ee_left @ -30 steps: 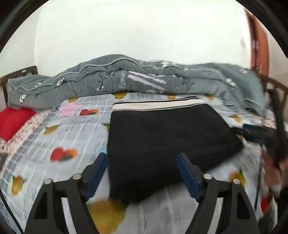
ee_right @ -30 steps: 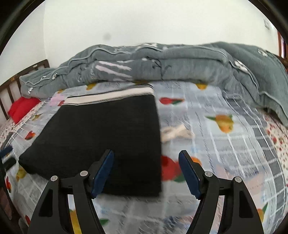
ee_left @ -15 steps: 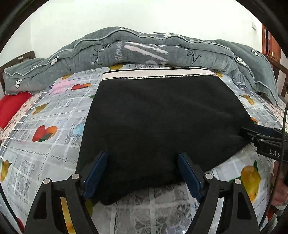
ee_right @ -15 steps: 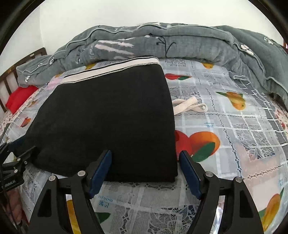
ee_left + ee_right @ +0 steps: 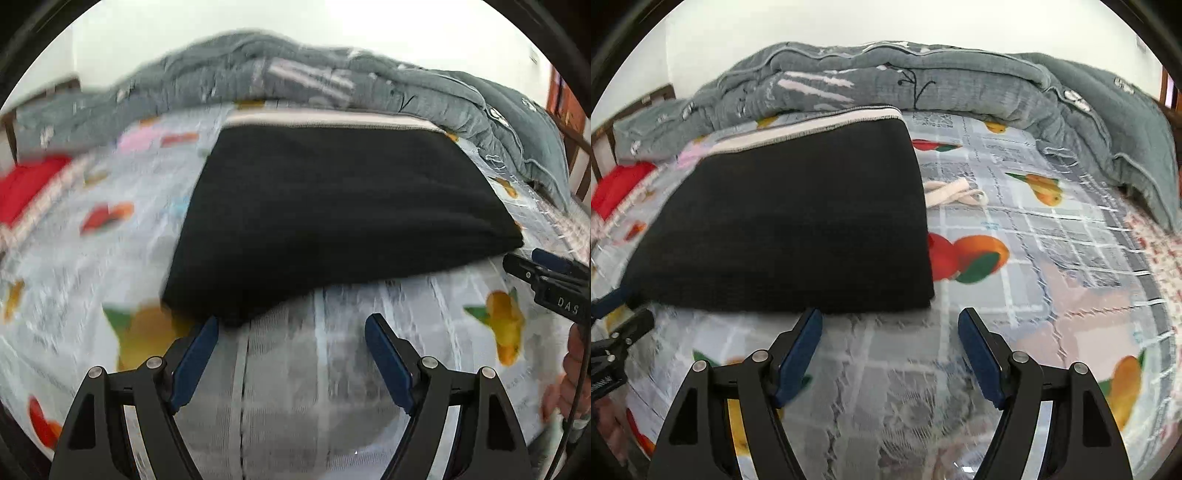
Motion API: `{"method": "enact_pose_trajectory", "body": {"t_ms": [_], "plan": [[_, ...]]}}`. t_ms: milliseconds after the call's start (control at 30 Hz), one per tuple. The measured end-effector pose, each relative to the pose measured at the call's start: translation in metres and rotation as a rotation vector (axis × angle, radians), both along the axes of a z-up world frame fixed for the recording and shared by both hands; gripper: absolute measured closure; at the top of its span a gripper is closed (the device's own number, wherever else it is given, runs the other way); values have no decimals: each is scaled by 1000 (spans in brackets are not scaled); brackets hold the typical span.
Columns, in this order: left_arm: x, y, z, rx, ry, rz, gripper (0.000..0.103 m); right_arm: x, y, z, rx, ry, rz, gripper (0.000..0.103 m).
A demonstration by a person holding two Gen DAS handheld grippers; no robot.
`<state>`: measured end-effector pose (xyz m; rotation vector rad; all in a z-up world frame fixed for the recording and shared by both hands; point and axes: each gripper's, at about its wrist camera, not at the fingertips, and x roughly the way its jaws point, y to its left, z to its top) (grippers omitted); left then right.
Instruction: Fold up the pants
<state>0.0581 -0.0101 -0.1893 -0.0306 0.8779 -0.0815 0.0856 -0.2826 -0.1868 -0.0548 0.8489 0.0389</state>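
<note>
A fruit-printed, gridded bed sheet (image 5: 1034,236) covers the bed, with a rumpled grey quilt (image 5: 923,81) heaped along its far side. On the sheet lies the pair of black pants (image 5: 798,221), folded into a thick soft slab with a cream waistband (image 5: 812,127) at its far edge; the cloth looks limp and light, best pinched at the near corners. Both the left gripper (image 5: 291,343) and the right gripper (image 5: 890,336) hover just short of it, jaws spread and empty.

Open sheet (image 5: 1015,295) right of pants (image 5: 798,229), heaped grey quilt (image 5: 923,77) blocking behind, drawstring (image 5: 955,194) alongside.

Fruit-print bed (image 5: 1015,229) carries folded black pants (image 5: 798,221), grey quilt (image 5: 923,81)
</note>
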Motion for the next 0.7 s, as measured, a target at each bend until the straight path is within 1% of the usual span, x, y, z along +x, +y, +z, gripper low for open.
{"method": "enact_pose_trajectory", "body": {"t_ms": [67, 133, 233, 300, 433, 467, 500, 533, 567, 633, 700], "plan": [[-12, 8, 6, -13, -13, 9, 23, -13, -3, 8, 19, -5, -1, 29], [-25, 14, 17, 10, -31, 26, 23, -24, -7, 19, 26, -21, -11, 29], [-44, 16, 46, 30, -91, 35, 23, -42, -9, 43, 16, -60, -20, 29], [-60, 16, 72, 41, -154, 47, 23, -52, -8, 62, 9, -74, -29, 30], [-80, 13, 112, 23, -203, 44, 23, -74, -10, 98, 24, -118, -52, 31], [-87, 11, 123, 20, -224, 45, 23, -79, -11, 105, 30, -127, -56, 27], [-90, 9, 129, 23, -234, 45, 20, -85, -12, 112, 33, -135, -56, 23], [-92, 8, 135, 28, -240, 45, 15, -90, -13, 118, 32, -145, -53, 14], [-96, 5, 139, 33, -248, 45, 14, -97, -13, 124, 22, -161, -54, 7], [-105, -1, 146, 58, -271, 47, 11, -106, -14, 130, 6, -178, -67, 5], [-109, -6, 147, 76, -271, 54, 9, -114, -16, 134, 8, -177, -70, 4]]}}
